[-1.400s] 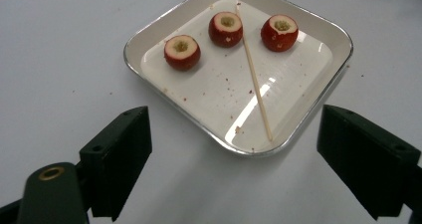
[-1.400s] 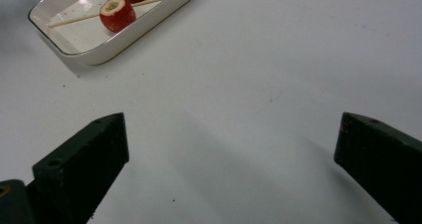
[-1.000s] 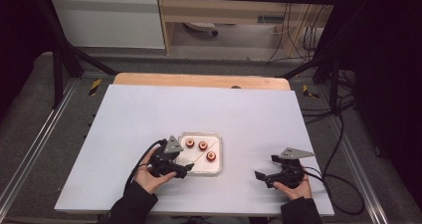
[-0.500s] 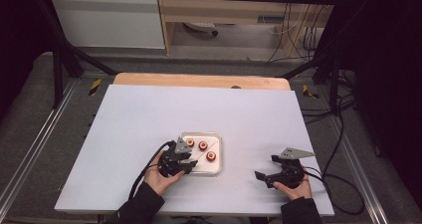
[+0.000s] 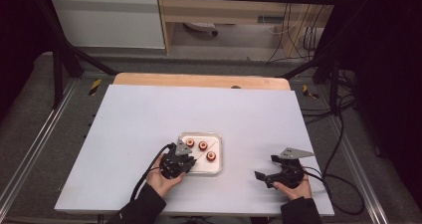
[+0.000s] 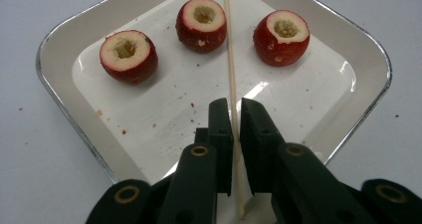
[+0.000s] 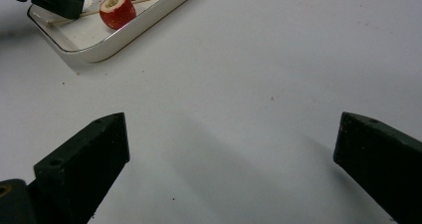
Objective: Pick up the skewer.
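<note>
A white square tray (image 6: 46, 79) holds three cored red fruits (image 6: 128, 55) (image 6: 202, 25) (image 6: 281, 37) and a thin wooden skewer (image 6: 229, 59) lying between them. My left gripper (image 6: 236, 109) reaches over the tray's near edge. Its jaws have just been closing, and they now pinch the skewer's near end. In the high view, the left gripper (image 5: 183, 159) sits at the tray's (image 5: 201, 164) left front corner. My right gripper (image 5: 266, 167) rests on the table to the tray's right, jaws wide open with nothing between them (image 7: 231, 134).
The pale table top (image 5: 149, 119) stretches wide behind and beside the tray. In the right gripper view the tray (image 7: 89, 50) is at far upper left with one fruit (image 7: 113, 10). Cables trail off the table's front right.
My left gripper has moved right, over the tray's edge, and its jaws have closed from wide apart onto the skewer. The right gripper has stayed put.
</note>
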